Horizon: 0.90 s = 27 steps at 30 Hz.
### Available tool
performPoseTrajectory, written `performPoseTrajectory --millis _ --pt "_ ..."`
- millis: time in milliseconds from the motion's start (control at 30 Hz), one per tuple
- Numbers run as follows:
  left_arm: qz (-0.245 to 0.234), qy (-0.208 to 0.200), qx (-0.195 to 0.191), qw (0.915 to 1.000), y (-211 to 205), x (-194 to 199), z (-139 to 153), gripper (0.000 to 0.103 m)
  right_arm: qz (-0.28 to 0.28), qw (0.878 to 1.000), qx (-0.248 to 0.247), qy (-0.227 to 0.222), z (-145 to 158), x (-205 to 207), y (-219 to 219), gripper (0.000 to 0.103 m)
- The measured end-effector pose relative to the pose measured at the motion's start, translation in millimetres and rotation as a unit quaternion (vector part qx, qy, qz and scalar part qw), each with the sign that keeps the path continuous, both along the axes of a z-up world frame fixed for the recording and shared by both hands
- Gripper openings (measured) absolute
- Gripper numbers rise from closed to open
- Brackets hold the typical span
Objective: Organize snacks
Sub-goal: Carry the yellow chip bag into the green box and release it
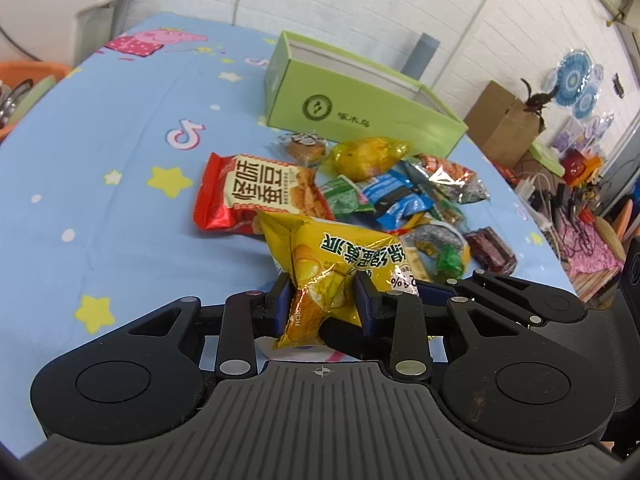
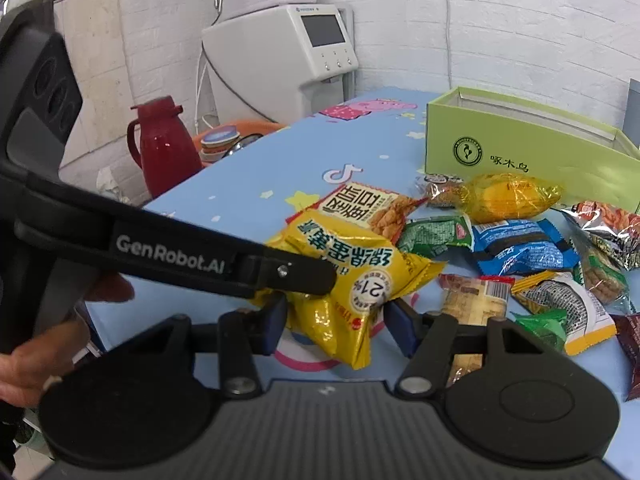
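Observation:
My left gripper (image 1: pixel 323 300) is shut on one end of a yellow snack bag (image 1: pixel 340 256) and holds it above the blue tablecloth. In the right wrist view the same yellow bag (image 2: pixel 344 280) hangs between my right gripper's (image 2: pixel 338 326) blue pads, which stand apart around it; the left gripper's black finger (image 2: pixel 296 274) crosses over the bag. A pile of snack packets (image 1: pixel 400 196) lies beyond: a red bag (image 1: pixel 256 196), a yellow-wrapped cake (image 1: pixel 366 156), blue and green packets. An open green box (image 1: pixel 360 96) stands behind the pile.
The table has a blue cartoon cloth (image 1: pixel 120 184). A red thermos (image 2: pixel 164 144) and a white water dispenser (image 2: pixel 288 56) stand off the table's left side. A cardboard box (image 1: pixel 504 120) and clutter lie past the right edge.

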<state>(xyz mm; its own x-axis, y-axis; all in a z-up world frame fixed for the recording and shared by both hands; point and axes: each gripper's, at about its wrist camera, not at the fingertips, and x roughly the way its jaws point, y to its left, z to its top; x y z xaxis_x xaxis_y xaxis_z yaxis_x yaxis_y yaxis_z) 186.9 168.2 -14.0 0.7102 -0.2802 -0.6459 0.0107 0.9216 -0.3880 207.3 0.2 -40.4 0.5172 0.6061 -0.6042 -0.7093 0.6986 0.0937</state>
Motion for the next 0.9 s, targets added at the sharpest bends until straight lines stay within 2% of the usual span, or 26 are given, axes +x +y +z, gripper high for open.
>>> performPoseTrajectory --millis 200,333,400,500,667,767,900 --pt "-0.015 -0.011 0.001 0.9998 -17 16 17 0.015 -0.015 1.000 0.004 -0.019 14 3 -14 0.065" --pt "-0.040 -0.034 -0.015 0.9985 -32 45 36 0.015 -0.038 0.998 0.006 -0.046 34 21 -32 0.065" --pt "-0.055 -0.037 -0.028 0.9975 -42 72 47 0.015 -0.054 0.996 0.002 -0.064 45 34 -42 0.065" --pt "-0.076 -0.042 -0.032 0.9957 -58 120 68 0.015 -0.076 0.993 -0.011 -0.085 63 69 -56 0.065" --pt "-0.093 -0.057 -0.016 0.9939 -82 209 94 0.015 -0.102 0.990 -0.020 -0.093 91 154 -71 0.065" --pt "-0.093 -0.051 -0.009 0.9943 -92 260 94 0.015 -0.112 0.989 -0.036 -0.092 94 204 -73 0.065" --pt "-0.091 -0.031 -0.003 0.9954 -100 314 76 0.015 -0.122 0.989 -0.039 -0.071 79 258 -79 0.065"
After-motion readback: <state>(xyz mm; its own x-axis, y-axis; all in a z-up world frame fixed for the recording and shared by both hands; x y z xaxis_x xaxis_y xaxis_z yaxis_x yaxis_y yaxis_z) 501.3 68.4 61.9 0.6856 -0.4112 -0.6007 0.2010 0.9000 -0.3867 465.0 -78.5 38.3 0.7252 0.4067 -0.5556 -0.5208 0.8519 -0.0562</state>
